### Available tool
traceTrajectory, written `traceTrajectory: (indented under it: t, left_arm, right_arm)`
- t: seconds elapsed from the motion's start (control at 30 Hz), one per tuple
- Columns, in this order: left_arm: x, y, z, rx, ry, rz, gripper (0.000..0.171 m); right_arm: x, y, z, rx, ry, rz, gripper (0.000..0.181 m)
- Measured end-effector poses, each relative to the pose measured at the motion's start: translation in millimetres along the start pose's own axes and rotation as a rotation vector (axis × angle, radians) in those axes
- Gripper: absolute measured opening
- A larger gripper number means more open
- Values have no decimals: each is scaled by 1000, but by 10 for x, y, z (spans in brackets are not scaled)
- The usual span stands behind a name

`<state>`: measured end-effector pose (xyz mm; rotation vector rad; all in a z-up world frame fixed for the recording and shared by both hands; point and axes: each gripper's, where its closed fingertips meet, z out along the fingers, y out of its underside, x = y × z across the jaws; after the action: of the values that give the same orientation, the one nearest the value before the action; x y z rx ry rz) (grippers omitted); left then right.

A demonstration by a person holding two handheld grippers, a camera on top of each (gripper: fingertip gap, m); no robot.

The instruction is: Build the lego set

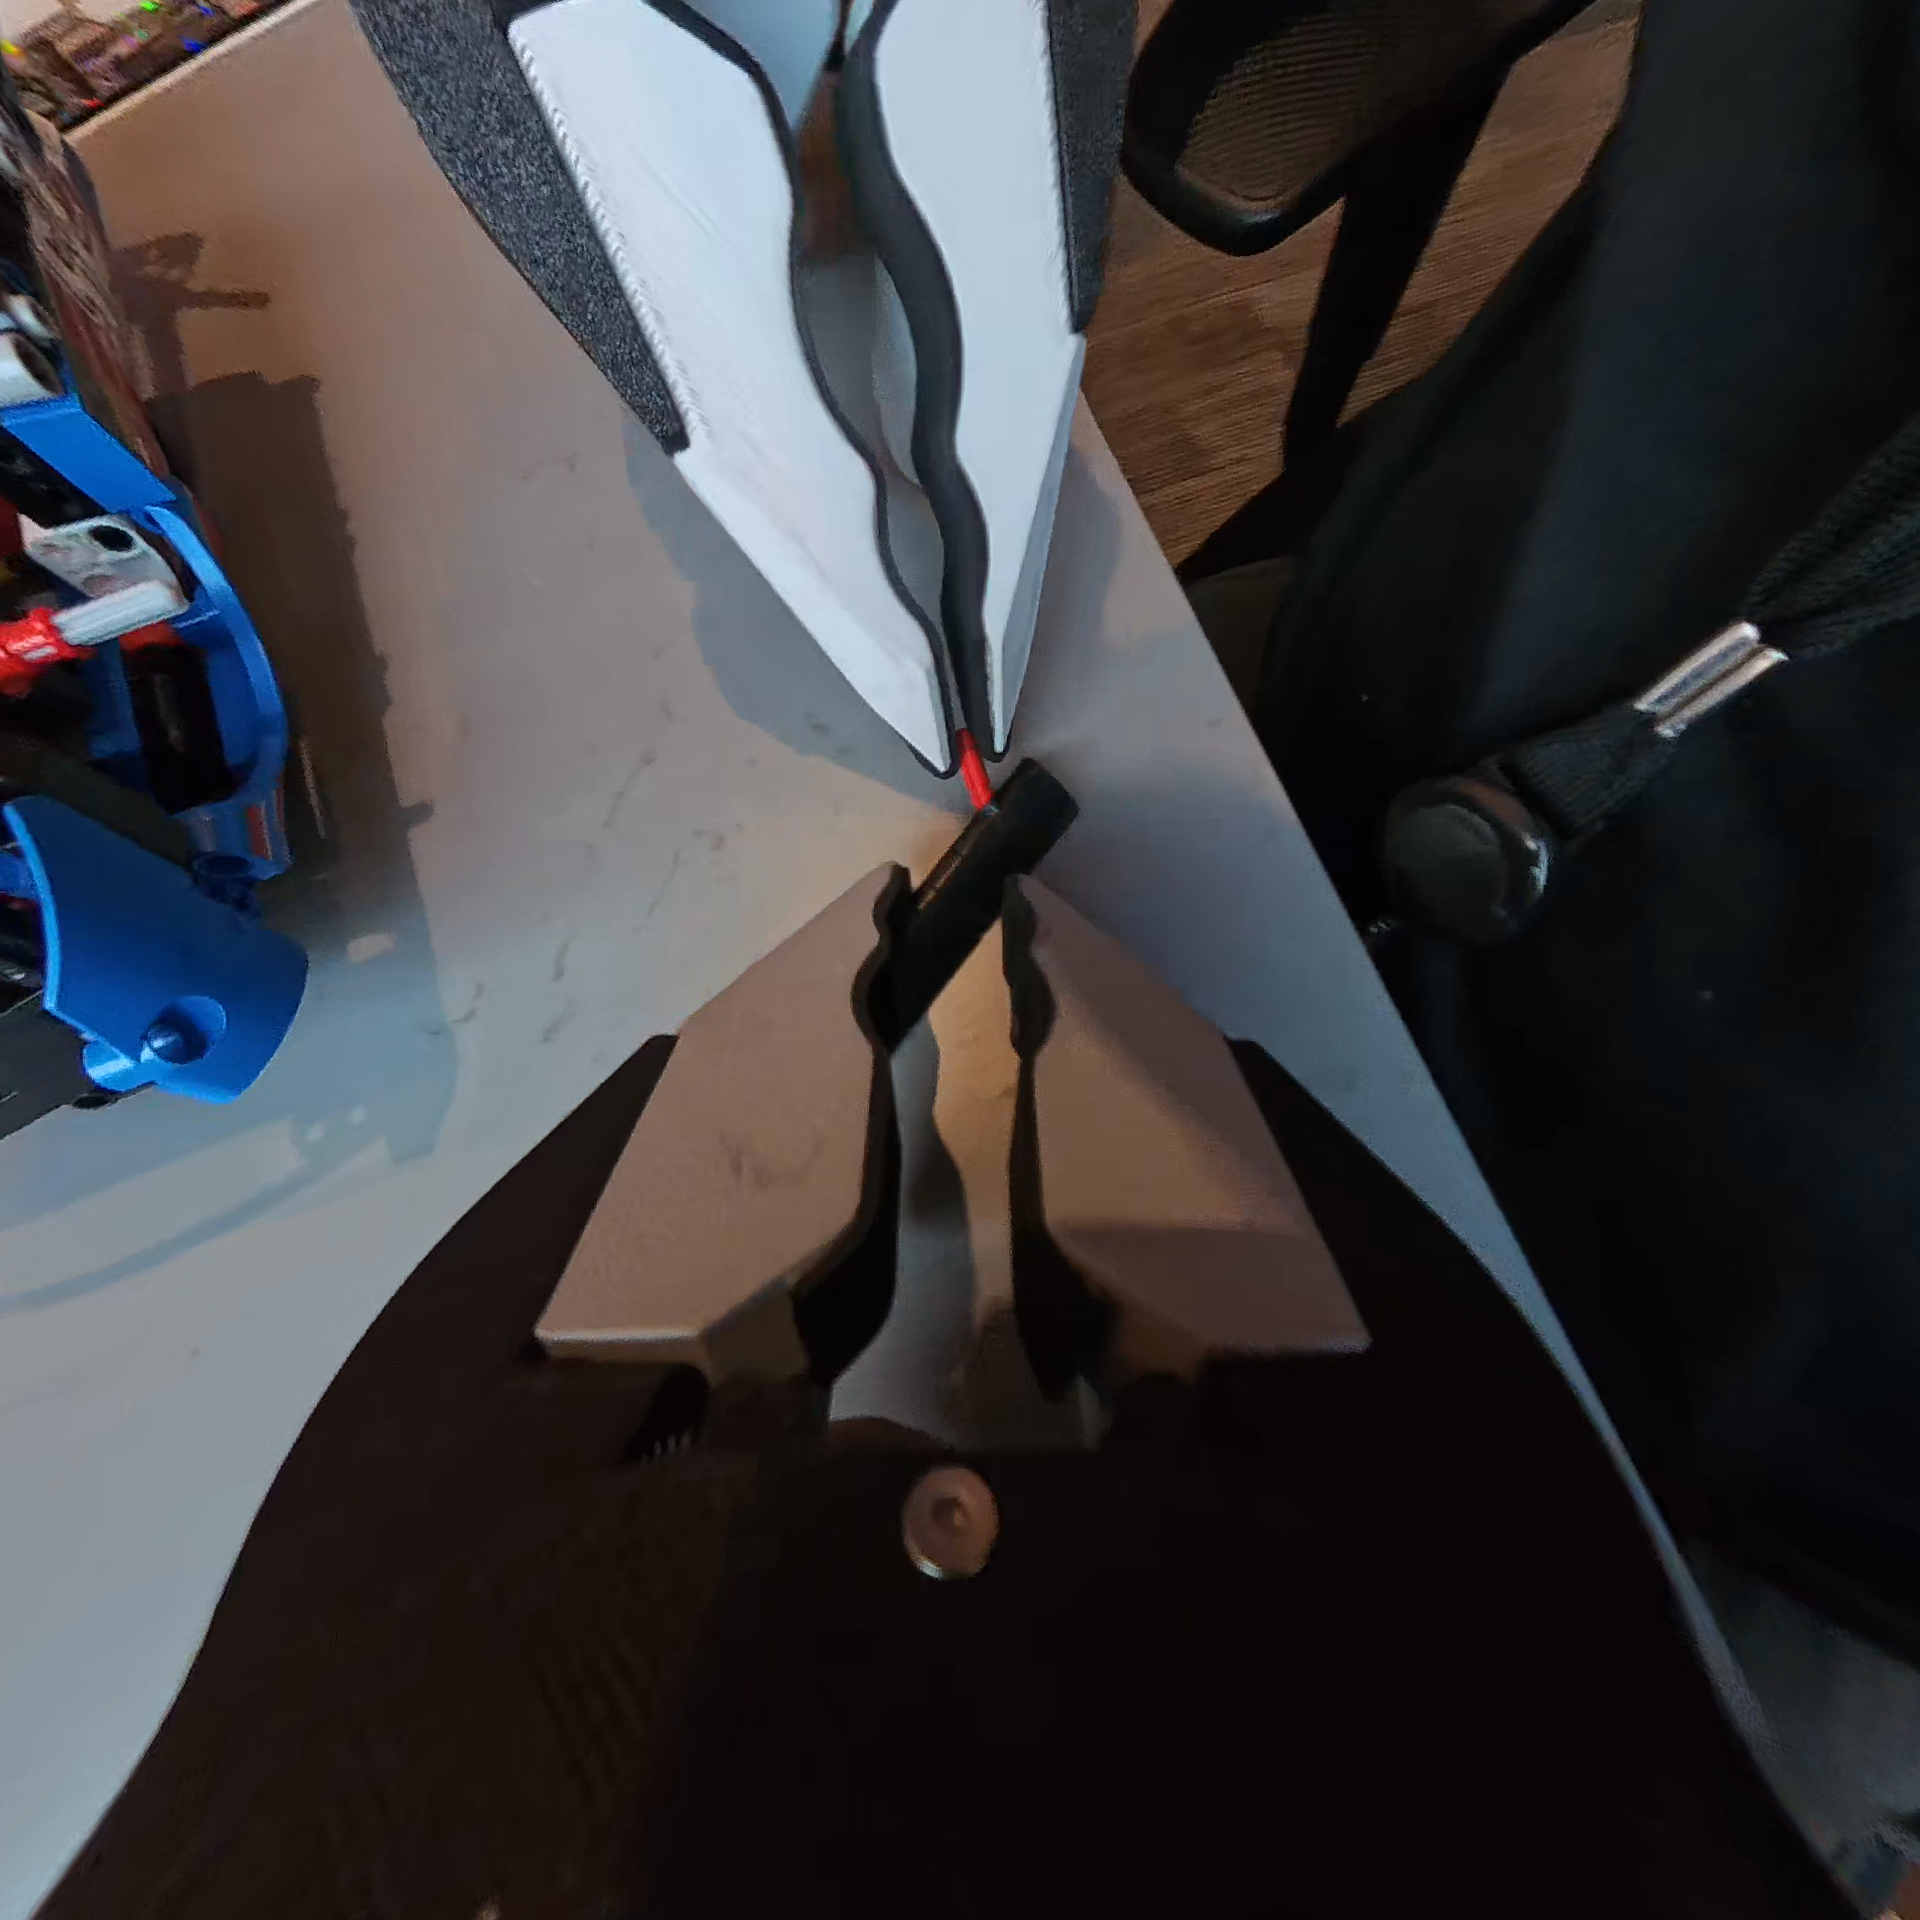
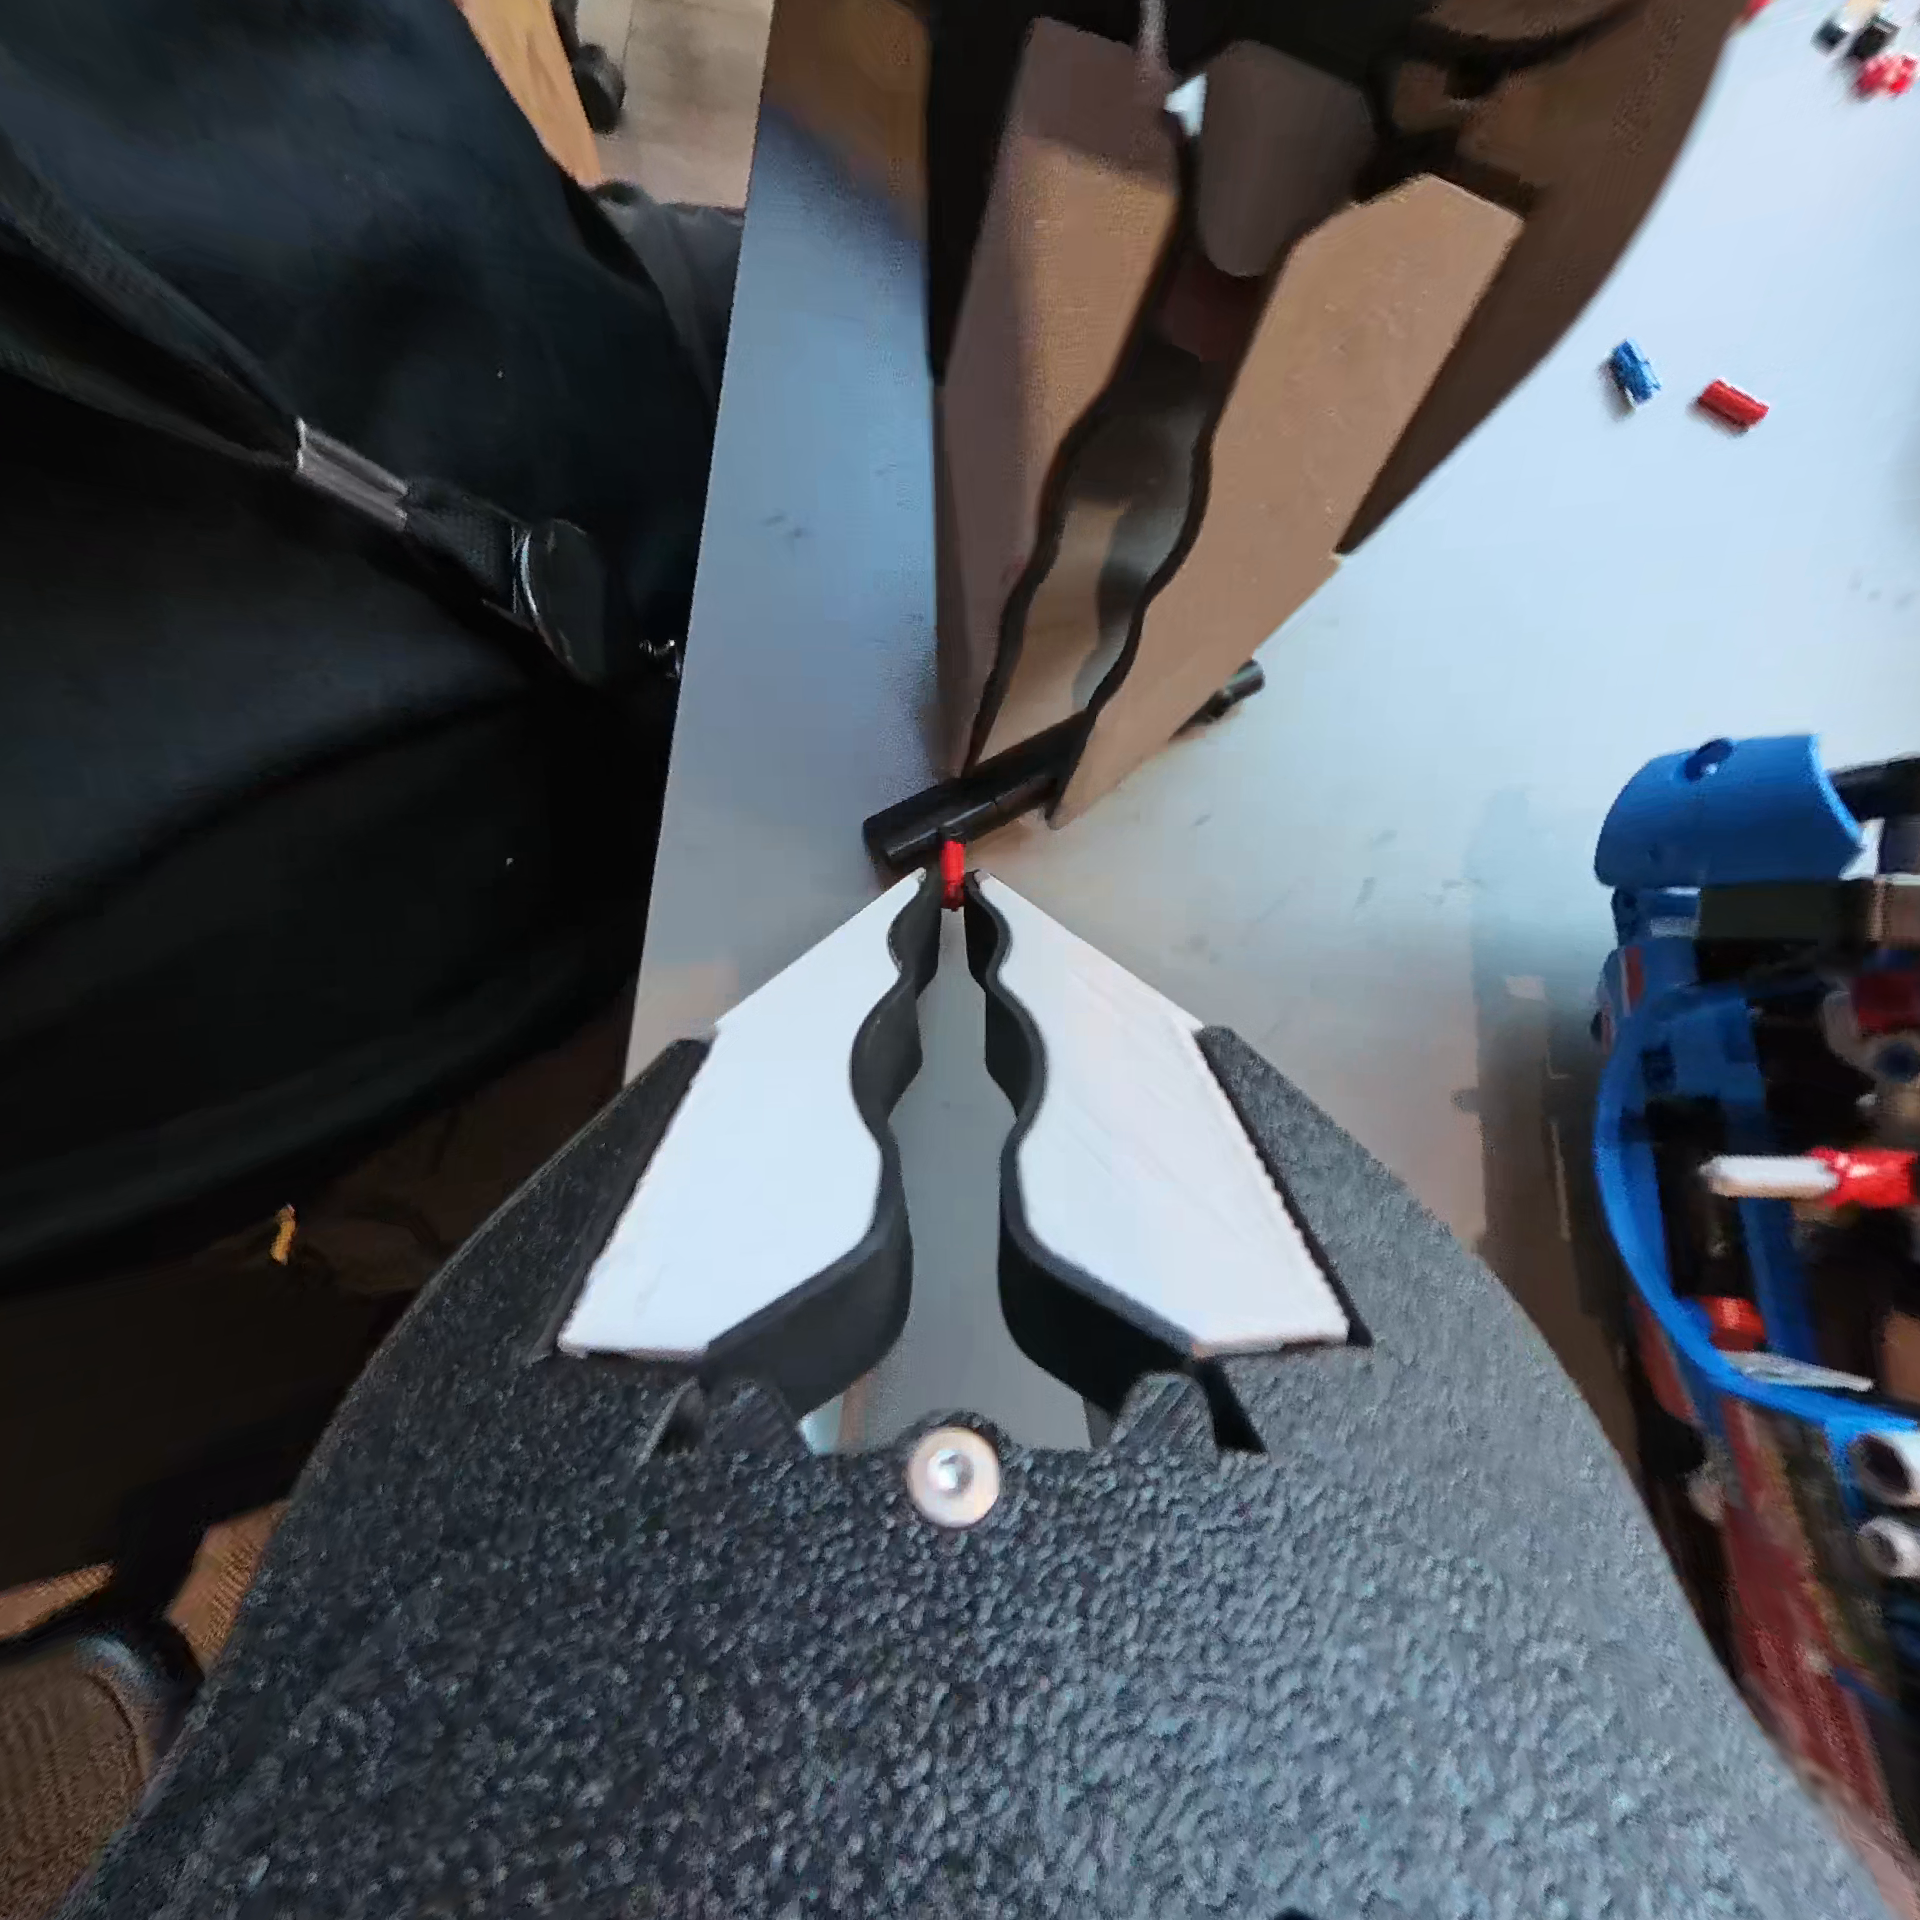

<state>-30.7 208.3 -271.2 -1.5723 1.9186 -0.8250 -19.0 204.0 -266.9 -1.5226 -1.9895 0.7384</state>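
My left gripper (image 1: 956, 888), with tan fingers, is shut on a black lego beam (image 1: 1003, 831) and holds it tilted just above the white table (image 1: 468, 644), near its edge. My right gripper (image 2: 948, 883), with white fingers, is shut on a small red pin (image 2: 951, 860). The pin's tip touches the side of the black beam (image 2: 920, 826). The two grippers face each other tip to tip. The right gripper also shows in the left wrist view (image 1: 971, 743) with the red pin (image 1: 974, 774). The left gripper also shows in the right wrist view (image 2: 1013, 790).
A partly built blue lego car (image 1: 156, 831) stands on the table beside the grippers, also seen in the right wrist view (image 2: 1745, 1039). A loose blue piece (image 2: 1633, 371) and a red one (image 2: 1732, 400) lie farther off. A person in dark clothing (image 2: 260, 727) is at the table's edge. My left and right fingertips are right by each other.
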Motion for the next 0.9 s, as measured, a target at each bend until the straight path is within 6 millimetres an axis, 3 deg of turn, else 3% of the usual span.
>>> traceTrajectory:
  t: [0.47,0.87,0.9]
  left_arm:
    - [7,-6,-8,-2,241,32,10]
    - [22,-26,-6,9,223,-1,9]
    - [-7,-63,-3,29,204,-17,0]
  right_arm:
    - [-12,-24,4,-90,-189,-330,4]
    - [-44,-40,33,-14,-145,-286,4]
    - [-51,-75,44,1,-134,-280,4]
